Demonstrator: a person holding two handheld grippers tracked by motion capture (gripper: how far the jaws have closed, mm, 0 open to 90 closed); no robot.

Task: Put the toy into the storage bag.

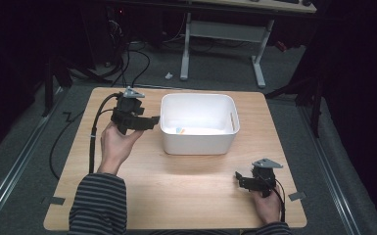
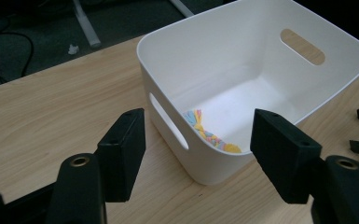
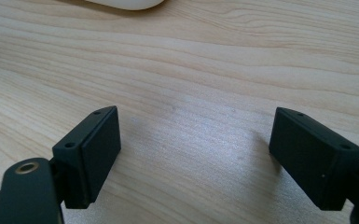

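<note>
Two grippers were at work on the wooden table [image 1: 176, 181], and I placed everything by the white bin [image 1: 199, 123] standing on it, toward the far side. Inside that bin, on its floor close to the near wall, lay a small braided thing [image 2: 210, 135] in yellow, pink and pale blue; nothing touched it. The left gripper [image 1: 149, 121] hung just beside the bin's left wall, held up off the table in the person's left hand [image 1: 115, 144], its jaws pointing toward the bin. From the left gripper view those jaws stood fairly wide apart with nothing between them, framing the bin's near corner and the slot handle cut in its side. The right gripper [image 1: 240, 178] sat well apart from the bin, near the table's front right corner, in the person's right hand [image 1: 268, 203]. Its jaws were spread wide too, with bare wood grain between them and only the bin's bottom edge showing at the far top of the right gripper view. A striped sleeve [image 1: 98, 205] covered the left forearm.
</note>
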